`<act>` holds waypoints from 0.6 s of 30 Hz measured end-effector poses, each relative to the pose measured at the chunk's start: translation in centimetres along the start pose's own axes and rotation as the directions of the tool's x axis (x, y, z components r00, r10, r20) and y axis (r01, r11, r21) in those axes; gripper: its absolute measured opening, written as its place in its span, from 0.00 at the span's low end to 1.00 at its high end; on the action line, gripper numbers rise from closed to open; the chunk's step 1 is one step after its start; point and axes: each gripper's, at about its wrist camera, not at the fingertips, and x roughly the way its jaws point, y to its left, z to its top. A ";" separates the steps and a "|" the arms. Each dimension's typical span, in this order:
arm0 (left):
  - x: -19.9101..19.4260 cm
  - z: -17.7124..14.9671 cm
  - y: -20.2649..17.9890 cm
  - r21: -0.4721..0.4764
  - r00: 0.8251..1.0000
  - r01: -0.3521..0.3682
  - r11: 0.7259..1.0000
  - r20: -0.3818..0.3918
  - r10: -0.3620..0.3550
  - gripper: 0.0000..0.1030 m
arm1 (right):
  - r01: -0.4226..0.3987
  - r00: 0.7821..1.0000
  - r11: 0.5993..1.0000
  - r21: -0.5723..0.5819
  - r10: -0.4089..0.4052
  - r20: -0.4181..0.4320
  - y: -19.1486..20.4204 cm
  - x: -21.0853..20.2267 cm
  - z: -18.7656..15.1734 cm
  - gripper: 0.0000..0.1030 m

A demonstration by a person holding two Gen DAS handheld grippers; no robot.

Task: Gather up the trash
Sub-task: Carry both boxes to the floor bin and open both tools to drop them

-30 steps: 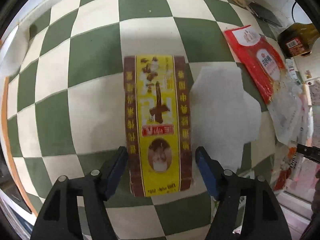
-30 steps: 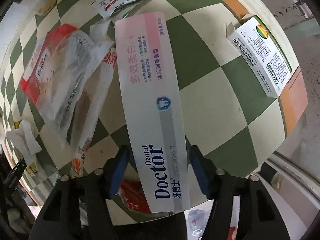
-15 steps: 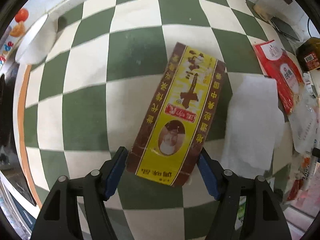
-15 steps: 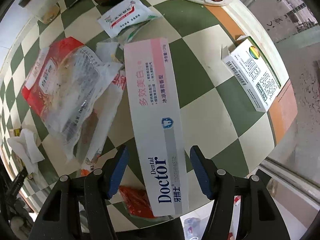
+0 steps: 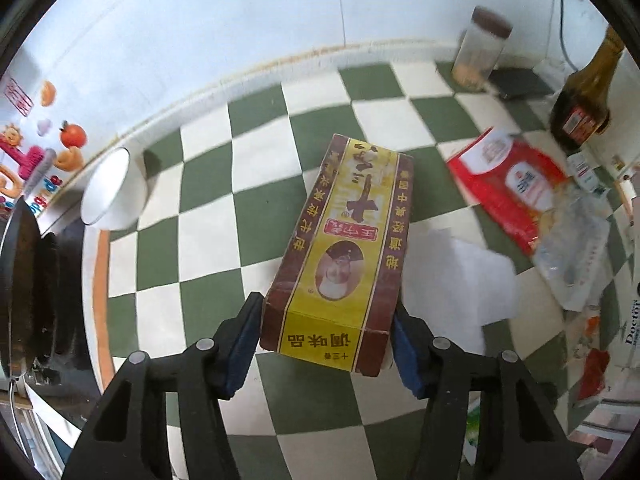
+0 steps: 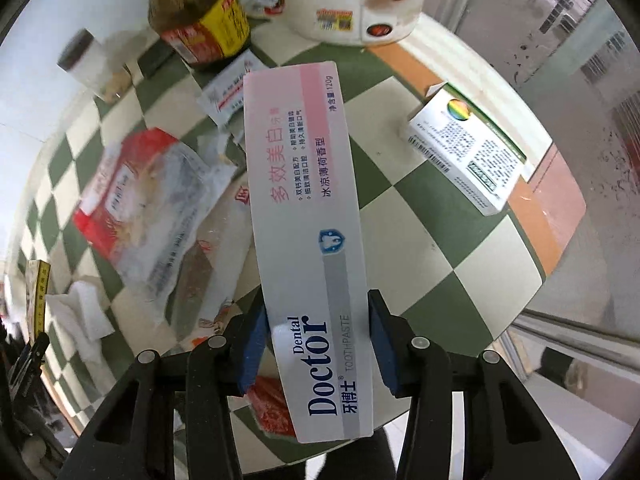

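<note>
My left gripper [image 5: 324,344] is shut on a brown and yellow seasoning box [image 5: 344,248] and holds it lifted and tilted above the green and white checked table [image 5: 208,184]. My right gripper [image 6: 316,344] is shut on a long white and pink "Dental Doctor" toothpaste box [image 6: 304,220], raised above the table. Loose trash lies below: a red and clear plastic wrapper [image 6: 148,196], a white tissue [image 6: 80,320] and a small sachet [image 6: 228,96]. The wrapper [image 5: 516,184] and a white tissue [image 5: 460,280] also show in the left wrist view.
A white bowl [image 5: 112,196] stands at the table's left edge. A dark sauce bottle [image 6: 196,12], a clear jar [image 5: 480,52], a white kettle [image 6: 348,0] and a small white medicine box [image 6: 468,152] stand on the table. The table edge runs along the right.
Both grippers have lifted their boxes off the table and tipped the views up toward the wall. The seasoning box has gone from lying flat between the left fingers to held and raised.
</note>
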 end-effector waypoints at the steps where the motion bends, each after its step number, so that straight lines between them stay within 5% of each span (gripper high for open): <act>1: -1.3 -0.2 -0.3 -0.003 1.000 -0.003 1.000 0.018 0.003 0.54 | -0.011 1.000 1.000 0.005 0.011 0.011 0.0 -0.4 -0.1 0.48; 10: -3.8 -3.0 -0.6 0.060 0.986 0.047 0.997 0.159 -0.056 0.53 | -0.107 0.989 0.993 0.048 0.101 0.112 -4.8 -6.3 -5.6 0.47; 15: -7.5 -5.4 -7.4 0.200 0.964 0.123 0.972 0.207 -0.164 0.53 | -0.136 0.978 0.983 0.120 0.113 0.178 -7.1 -7.1 -8.6 0.47; 18: -9.7 -7.1 -12.8 0.301 0.946 0.196 0.933 0.193 -0.261 0.53 | -0.150 0.972 0.972 0.183 0.111 0.209 -10.6 -7.6 -11.1 0.47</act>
